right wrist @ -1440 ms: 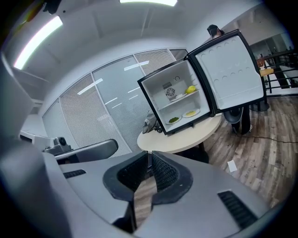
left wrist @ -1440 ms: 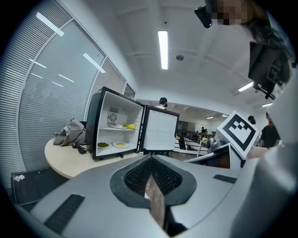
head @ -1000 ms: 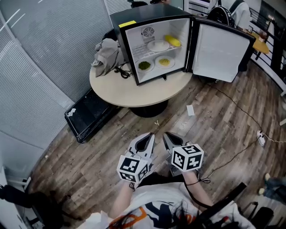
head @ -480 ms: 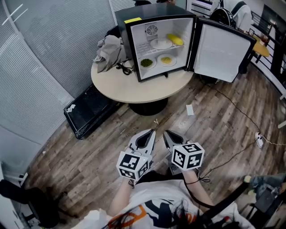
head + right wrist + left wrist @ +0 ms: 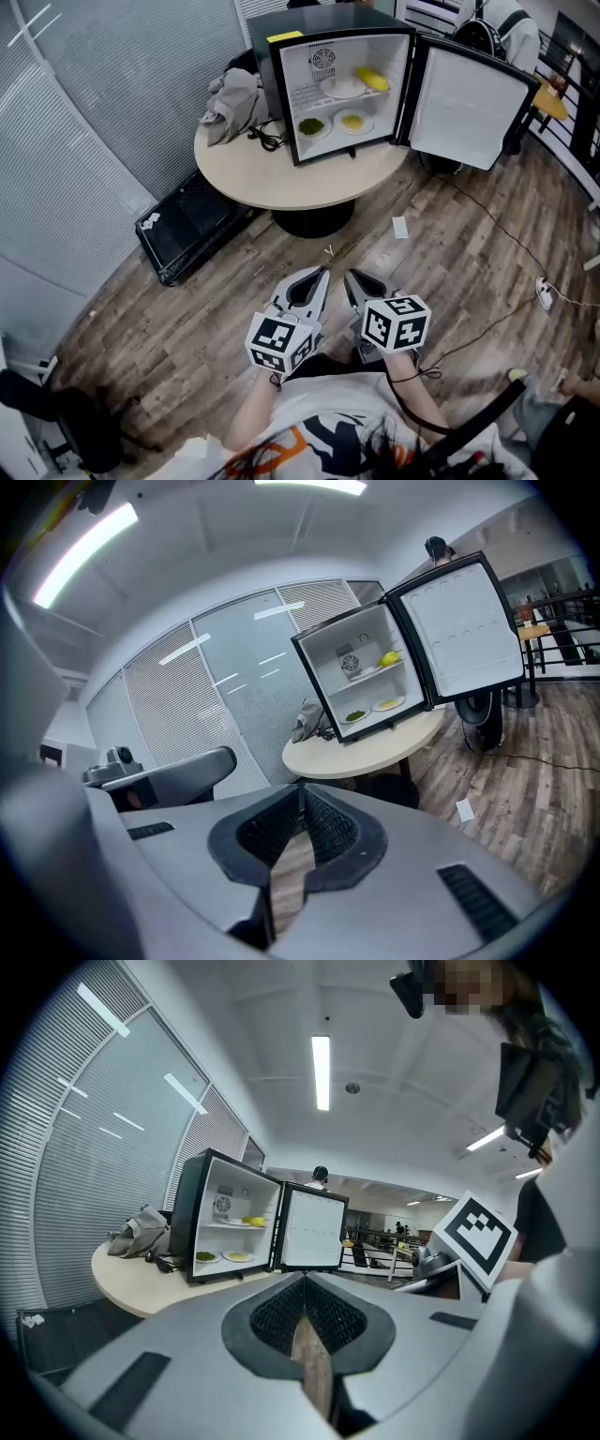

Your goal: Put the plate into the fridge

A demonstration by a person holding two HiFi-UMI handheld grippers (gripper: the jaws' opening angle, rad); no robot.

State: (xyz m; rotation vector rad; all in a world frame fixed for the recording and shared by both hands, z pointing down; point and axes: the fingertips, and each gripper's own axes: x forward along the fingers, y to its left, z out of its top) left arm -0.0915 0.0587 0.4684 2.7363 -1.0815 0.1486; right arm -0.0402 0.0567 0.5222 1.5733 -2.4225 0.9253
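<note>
wooden floor (image 5: 187, 309) is filling most of the head view. round beige surface (image 5: 272, 178) is standing on it, well apart from both grippers. black fridge (image 5: 319, 21) is sitting on the surface, with its door (image 5: 469, 94) swinging wide open to the right. flat black case (image 5: 192, 225) is lying on the floor beside the surface's base. grey cloth bundle (image 5: 230, 101) is resting on the surface just left of the fridge, and a black cable (image 5: 265, 139) is trailing beside it.

left gripper (image 5: 322, 272) and right gripper (image 5: 349, 275) are hovering side by side low in the head view, close to the person's body, both pointing toward the fridge. left gripper (image 5: 305, 1281) is showing its jaws clenched together with nothing between them. right gripper (image 5: 300, 789) is likewise clenched and empty, touching nothing.

three plates are already sitting inside the fridge: a white plate (image 5: 342, 88) on the upper shelf next to a yellow item (image 5: 373, 80), and a plate with green food (image 5: 311, 126) and a plate with yellow food (image 5: 352, 121) side by side on the bottom. cannot tell which one is the task's plate. small paper scrap (image 5: 400, 228) is lying on the floor between the surface and the grippers.
</note>
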